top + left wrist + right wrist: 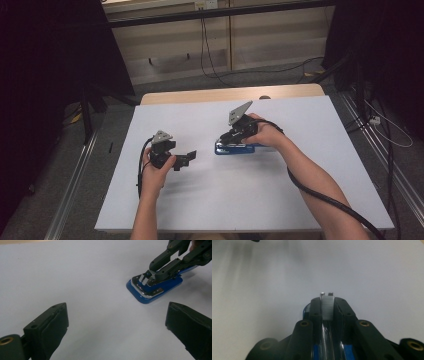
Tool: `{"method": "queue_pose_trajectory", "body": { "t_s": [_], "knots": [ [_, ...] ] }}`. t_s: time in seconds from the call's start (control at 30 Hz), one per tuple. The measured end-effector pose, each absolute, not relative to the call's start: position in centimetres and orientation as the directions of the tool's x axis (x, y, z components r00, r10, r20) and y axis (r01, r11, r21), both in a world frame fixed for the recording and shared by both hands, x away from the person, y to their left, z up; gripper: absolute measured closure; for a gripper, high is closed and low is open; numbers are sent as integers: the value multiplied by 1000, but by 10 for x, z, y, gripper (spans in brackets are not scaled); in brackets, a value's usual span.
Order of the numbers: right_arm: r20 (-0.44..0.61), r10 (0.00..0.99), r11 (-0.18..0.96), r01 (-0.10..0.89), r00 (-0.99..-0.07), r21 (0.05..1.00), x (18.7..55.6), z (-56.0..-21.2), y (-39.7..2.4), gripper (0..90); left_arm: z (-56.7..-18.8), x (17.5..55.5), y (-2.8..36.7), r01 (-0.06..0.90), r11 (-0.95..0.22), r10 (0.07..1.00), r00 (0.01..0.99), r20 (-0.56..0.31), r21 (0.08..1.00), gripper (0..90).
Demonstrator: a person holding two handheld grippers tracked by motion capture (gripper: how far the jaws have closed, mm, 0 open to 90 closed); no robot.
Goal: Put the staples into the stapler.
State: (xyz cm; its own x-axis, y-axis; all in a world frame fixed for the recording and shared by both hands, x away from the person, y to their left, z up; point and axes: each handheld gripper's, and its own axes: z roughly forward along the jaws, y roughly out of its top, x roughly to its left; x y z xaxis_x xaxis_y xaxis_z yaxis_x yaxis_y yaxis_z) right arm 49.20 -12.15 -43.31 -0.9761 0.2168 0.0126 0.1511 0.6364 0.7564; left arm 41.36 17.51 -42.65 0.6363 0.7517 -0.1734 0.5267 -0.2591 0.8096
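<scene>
Your right gripper (231, 138) pinches the metal top of the blue stapler (235, 149) at the centre of the frame on the white table (300, 200). Your left gripper (187, 157), at centre-left, gapes wide and empty. Floor cables (210, 60) lie at the top.

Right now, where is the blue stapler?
In the high view the blue stapler lies near the middle of the white table, under the right tool, to the right of the open left tool.
</scene>
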Motion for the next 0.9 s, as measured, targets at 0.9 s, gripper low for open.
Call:
{"method": "queue_pose_trajectory", "body": {
  "t_s": [0.9],
  "knots": [
    [-1,219,637,142,-976,757,492,-429,-124,793,-426,413,175,525,-259,752,637,-172,811,49]
  ]
}}
